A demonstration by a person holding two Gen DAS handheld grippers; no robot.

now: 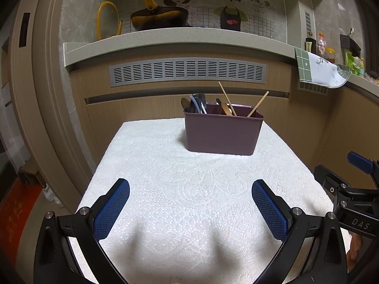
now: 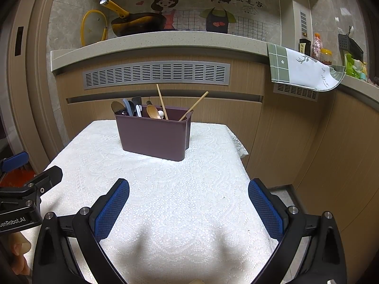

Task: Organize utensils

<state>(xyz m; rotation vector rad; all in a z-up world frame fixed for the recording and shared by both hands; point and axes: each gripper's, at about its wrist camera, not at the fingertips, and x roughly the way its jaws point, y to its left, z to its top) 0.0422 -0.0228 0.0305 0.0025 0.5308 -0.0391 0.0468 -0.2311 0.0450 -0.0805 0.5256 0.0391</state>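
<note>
Both wrist views low over table, facing counter; sharing utensil holder [image 1: 223, 130] ahead

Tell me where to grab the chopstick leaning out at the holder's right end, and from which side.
Grip the chopstick on its bare upper shaft, above the purple holder rim, coming from above. It leans right, clear of the other utensils; the lower end is hidden inside.

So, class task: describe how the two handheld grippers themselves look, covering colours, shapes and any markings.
Both the left gripper and right gripper have curved black frames with silver bolts and rounded blue mesh-textured fingers. White lettering marks the bodies: "DAS" on the right one, "GenRobot.AI" on the left. No cables or sleeves show.
</note>
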